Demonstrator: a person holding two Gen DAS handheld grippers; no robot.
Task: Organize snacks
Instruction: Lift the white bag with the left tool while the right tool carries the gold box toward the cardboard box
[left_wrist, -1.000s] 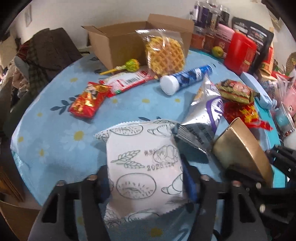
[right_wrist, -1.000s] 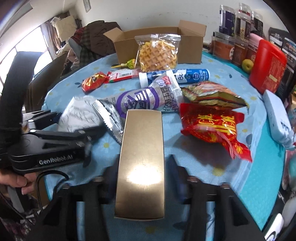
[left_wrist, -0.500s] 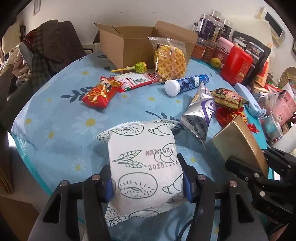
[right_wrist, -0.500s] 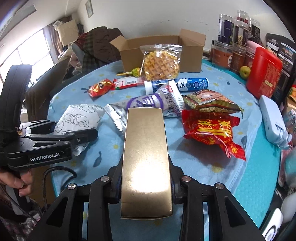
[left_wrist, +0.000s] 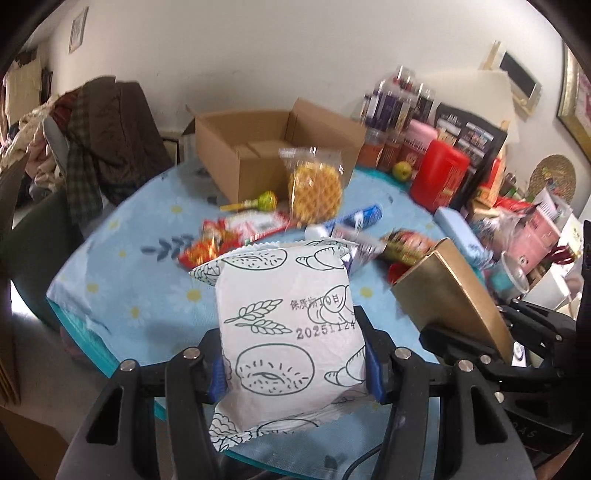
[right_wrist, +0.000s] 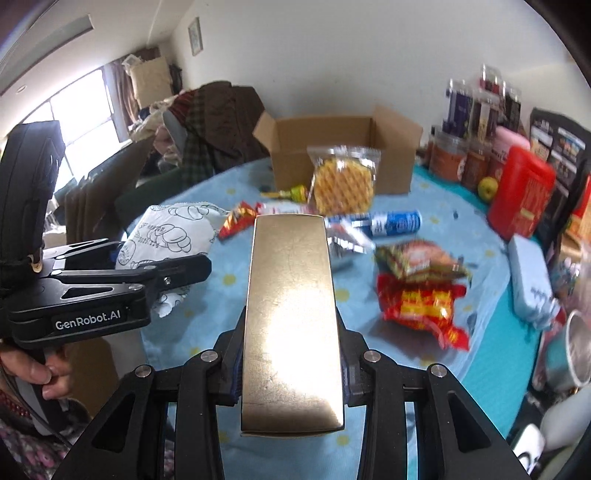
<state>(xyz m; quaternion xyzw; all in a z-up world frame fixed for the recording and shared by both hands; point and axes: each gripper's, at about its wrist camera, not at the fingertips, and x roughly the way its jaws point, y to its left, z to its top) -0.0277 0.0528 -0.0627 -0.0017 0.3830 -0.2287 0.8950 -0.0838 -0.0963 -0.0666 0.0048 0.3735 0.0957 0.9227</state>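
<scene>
Left wrist view: the white packet (left_wrist: 291, 332) hides snacks behind it; the left gripper (left_wrist: 293, 363) clamps it, raised over the table (left_wrist: 147, 280).

Right wrist view: table snacks are blurred; the right gripper (right_wrist: 291, 373) clamps the gold box (right_wrist: 291, 314), aimed toward the carton (right_wrist: 332, 147).

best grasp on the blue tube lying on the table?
Take the blue tube across its mid-body, coming from above with the claw fingers straddling its long axis. It lies flat on the tablecloth, and the silver packet crowds its cap end.

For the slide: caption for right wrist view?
Right gripper clamps a gold box above the snack-strewn table.
</scene>
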